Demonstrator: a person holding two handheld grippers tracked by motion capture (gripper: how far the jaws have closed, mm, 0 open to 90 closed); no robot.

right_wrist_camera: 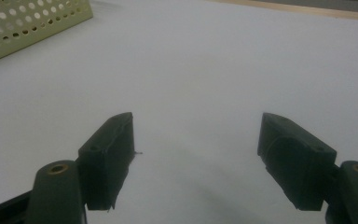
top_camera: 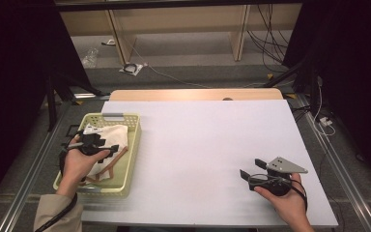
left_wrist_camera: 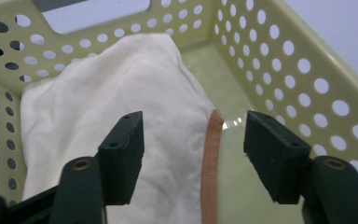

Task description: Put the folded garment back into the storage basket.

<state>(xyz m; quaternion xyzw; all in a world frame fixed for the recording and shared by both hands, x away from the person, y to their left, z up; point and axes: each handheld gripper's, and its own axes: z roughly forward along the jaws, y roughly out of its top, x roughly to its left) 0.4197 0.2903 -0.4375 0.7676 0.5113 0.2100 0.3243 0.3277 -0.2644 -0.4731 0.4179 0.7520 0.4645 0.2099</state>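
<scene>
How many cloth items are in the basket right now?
1: a white cloth with a brown strap lies in the yellow basket, under the open left claw. More may be hidden beneath.

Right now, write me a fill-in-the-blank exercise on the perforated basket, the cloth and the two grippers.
1. The white cloth with the tan strap lies inside the pale green perforated plastic ____.
2. The left gripper hangs over the cloth with its black jaws ____, nothing pinched between them.
3. The right gripper is held over the bare ____ tabletop.
4. In the high view, the basket stands at the table's ____ side.

Missing words: basket; open; white; left
</scene>
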